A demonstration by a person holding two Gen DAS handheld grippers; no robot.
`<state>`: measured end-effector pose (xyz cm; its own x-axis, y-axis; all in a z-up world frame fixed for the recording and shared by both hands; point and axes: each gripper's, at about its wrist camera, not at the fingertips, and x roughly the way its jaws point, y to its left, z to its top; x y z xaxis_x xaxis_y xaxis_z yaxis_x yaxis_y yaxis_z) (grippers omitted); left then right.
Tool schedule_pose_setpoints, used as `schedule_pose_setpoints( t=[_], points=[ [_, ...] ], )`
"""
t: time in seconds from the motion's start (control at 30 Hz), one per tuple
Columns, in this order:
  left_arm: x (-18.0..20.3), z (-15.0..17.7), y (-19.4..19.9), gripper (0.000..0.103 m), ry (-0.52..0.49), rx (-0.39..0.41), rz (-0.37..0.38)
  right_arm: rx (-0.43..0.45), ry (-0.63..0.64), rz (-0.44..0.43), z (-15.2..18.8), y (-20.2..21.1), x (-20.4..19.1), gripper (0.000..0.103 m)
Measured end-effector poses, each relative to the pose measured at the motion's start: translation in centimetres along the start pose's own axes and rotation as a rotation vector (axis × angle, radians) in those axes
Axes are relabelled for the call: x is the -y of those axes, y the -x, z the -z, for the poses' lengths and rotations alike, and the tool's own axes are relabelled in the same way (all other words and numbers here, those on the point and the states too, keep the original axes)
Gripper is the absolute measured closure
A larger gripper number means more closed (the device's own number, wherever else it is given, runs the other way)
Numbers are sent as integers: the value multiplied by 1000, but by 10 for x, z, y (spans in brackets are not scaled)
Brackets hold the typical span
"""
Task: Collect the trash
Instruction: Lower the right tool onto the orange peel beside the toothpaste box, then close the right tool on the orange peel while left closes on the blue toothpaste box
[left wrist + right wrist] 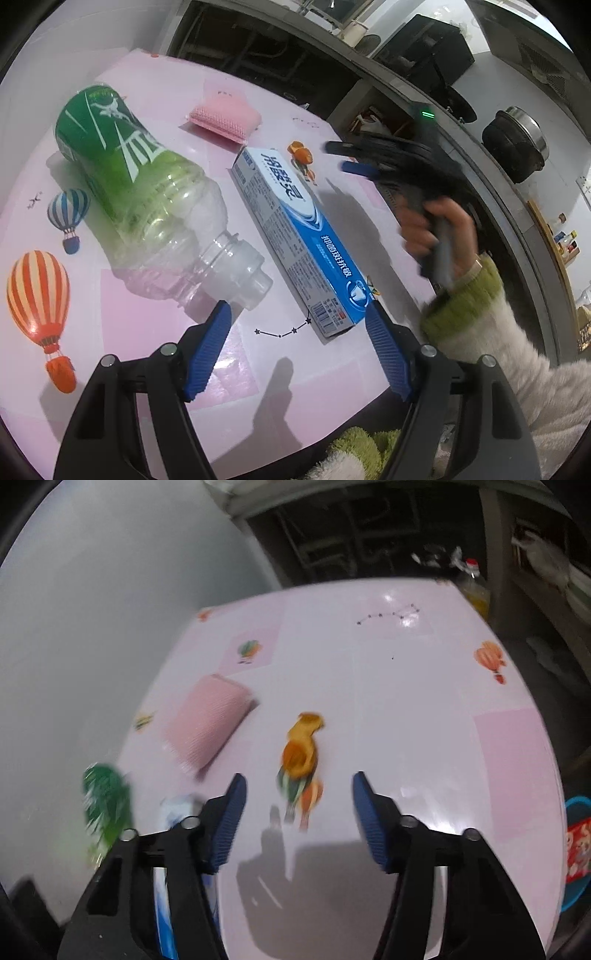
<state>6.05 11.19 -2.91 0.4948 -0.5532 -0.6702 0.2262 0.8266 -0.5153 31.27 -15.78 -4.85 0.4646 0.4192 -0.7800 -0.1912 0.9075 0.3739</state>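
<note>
Left wrist view: The left gripper (299,325) was held wide open and empty above the pink tabletop (155,92). The toothpaste box (295,236) lay flat, its near end just inside the right fingertip; its long axis ran from about 5 o'clock up to 11 o'clock. The empty plastic bottle (147,192) lay on its side toward 10 o'clock, its open neck close to the left fingertip. The orange peel (300,151) lay beyond the box at 12 o'clock, beside the pink sponge (225,116). The right gripper (343,157) was seen near the peel.

Right wrist view: The right gripper (297,805) was held wide open and empty. The orange peel (301,749) lay straight ahead at 12 o'clock, centred between the fingertips. The right gripper was judged nearer the peel, the left nearer the box.
</note>
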Motion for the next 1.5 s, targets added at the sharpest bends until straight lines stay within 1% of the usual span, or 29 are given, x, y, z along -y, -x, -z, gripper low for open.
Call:
schedule_pose_setpoints(
  t=[0.07, 0.1, 0.13, 0.17, 0.2, 0.27, 0.3, 0.43, 0.57, 0.7, 0.73, 0.93, 1.0, 1.13, 1.23, 1.33, 1.5],
  points=[
    [0, 1, 6, 30, -11, 14, 2, -16, -26, 21, -10, -15, 6, 60],
    [-1, 2, 10, 30, -19, 26, 13, -28, -30, 26, -14, -24, 7, 65],
    [-1, 2, 15, 30, -32, 38, 30, -40, -29, 40, -17, -30, 8, 67],
    [2, 2, 21, 30, -51, 55, 54, -47, -24, 44, -15, -34, 6, 68],
    [3, 2, 25, 30, -61, 65, 71, -51, -12, 38, -15, -38, 4, 71],
    [8, 0, 32, 30, -85, 86, 114, -56, 33, 48, -11, -41, -3, 78],
    [10, 0, 34, 30, -94, 92, 121, -61, 54, 46, -9, -43, -8, 87],
    [20, -4, 29, 30, -113, 92, 127, -48, 101, 70, -2, -39, -17, 93],
    [26, -8, 18, 30, -125, 77, 126, -38, 77, 43, 11, -22, -11, 95],
    [33, -7, 9, 30, -156, 67, 105, -28, 47, -10, 33, 4, -5, 95],
    [35, -6, 7, 30, -161, 61, 104, -30, 43, -20, 37, 5, -6, 95],
    [47, -4, -11, 30, -185, 23, 77, -52, -11, -93, 84, 33, -5, 95],
    [48, -1, -20, 30, -169, 3, 69, -61, -16, -102, 97, 37, -7, 95],
    [45, 3, -41, 30, -116, -35, 26, -77, -28, -130, 119, 42, -12, 95],
    [46, 5, -51, 30, -117, -33, 11, -96, -33, -152, 130, 42, -15, 95],
    [48, 5, -59, 30, -125, -32, 12, -116, -40, -183, 136, 43, -16, 95],
    [47, 5, -67, 30, -91, -44, 38, -135, -61, -235, 144, 47, -15, 95]
  ],
)
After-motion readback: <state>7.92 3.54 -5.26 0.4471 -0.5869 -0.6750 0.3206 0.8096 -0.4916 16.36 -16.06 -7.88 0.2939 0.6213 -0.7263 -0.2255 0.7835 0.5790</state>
